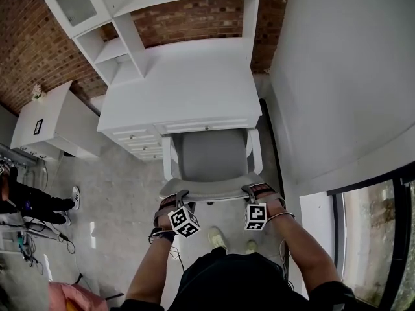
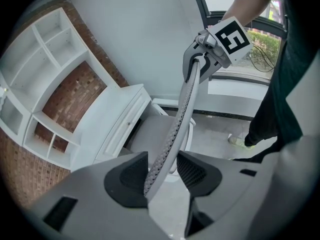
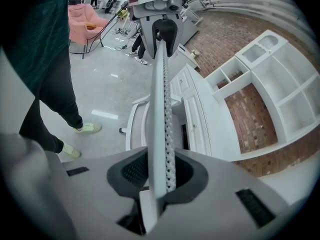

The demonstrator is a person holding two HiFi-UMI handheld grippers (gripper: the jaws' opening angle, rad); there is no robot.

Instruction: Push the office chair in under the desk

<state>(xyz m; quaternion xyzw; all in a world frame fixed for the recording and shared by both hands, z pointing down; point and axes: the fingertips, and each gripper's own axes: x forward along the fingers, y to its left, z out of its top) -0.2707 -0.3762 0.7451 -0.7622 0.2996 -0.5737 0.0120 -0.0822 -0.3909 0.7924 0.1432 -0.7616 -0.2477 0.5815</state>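
Note:
The office chair has a grey seat (image 1: pixel 211 154), white arms and a grey mesh backrest (image 1: pixel 214 188), and its seat front sits under the edge of the white desk (image 1: pixel 188 89). Both grippers are on the backrest's top rim. My left gripper (image 1: pixel 180 196) (image 2: pixel 161 171) straddles the rim (image 2: pixel 182 109); one pad touches it, and a gap shows at the other. My right gripper (image 1: pixel 251 192) (image 3: pixel 157 176) has both pads pressed on the rim (image 3: pixel 161 99). Each gripper view shows the other gripper at the far end of the rim.
A white hutch with open shelves (image 1: pixel 97 18) stands on the desk against a brick wall. A white side cabinet (image 1: pixel 55 122) is at the left and a white wall (image 1: pixel 337 76) close on the right. Another person (image 1: pixel 26 203) stands far left. My feet (image 1: pixel 217 238) are behind the chair.

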